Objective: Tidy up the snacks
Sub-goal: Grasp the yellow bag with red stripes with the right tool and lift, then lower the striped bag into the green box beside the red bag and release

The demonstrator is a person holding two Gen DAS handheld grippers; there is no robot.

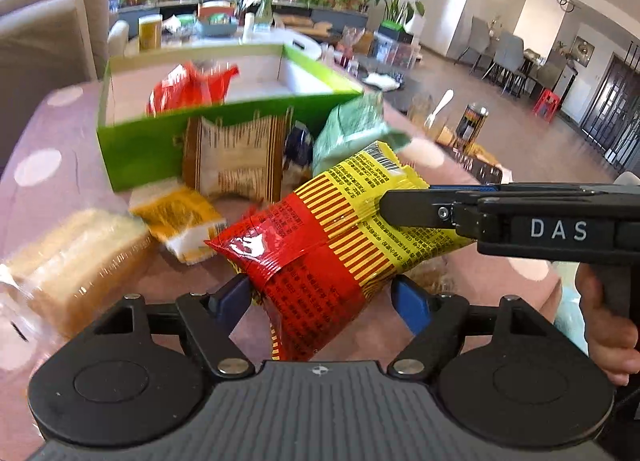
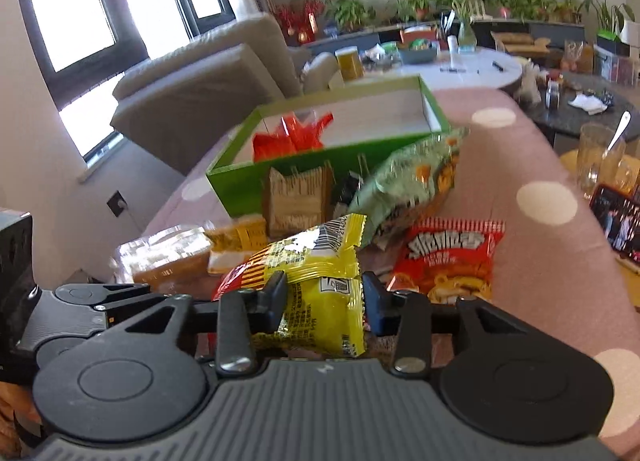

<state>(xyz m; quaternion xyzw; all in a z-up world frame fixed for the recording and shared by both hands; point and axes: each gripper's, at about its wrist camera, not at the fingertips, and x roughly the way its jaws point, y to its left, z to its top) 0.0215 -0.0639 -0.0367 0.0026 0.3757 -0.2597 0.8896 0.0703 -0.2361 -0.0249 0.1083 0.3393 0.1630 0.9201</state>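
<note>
A red and yellow snack bag (image 1: 340, 237) hangs above the pink dotted table. Both grippers hold it. My left gripper (image 1: 324, 293) is shut on its red end. My right gripper (image 2: 324, 297) is shut on its yellow end (image 2: 320, 301) and shows from the right in the left wrist view (image 1: 384, 209). Behind stands an open green box (image 1: 140, 149) with a red packet (image 1: 188, 89) inside; the box also shows in the right wrist view (image 2: 240, 181).
Loose snacks lie before the box: a brown packet (image 1: 236, 161), a green bag (image 2: 404, 185), an orange packet (image 1: 180, 221), wrapped bread (image 1: 72, 261), a red bag (image 2: 452, 261). A glass with a spoon (image 2: 600, 157) stands at right. A sofa (image 2: 200, 93) is behind.
</note>
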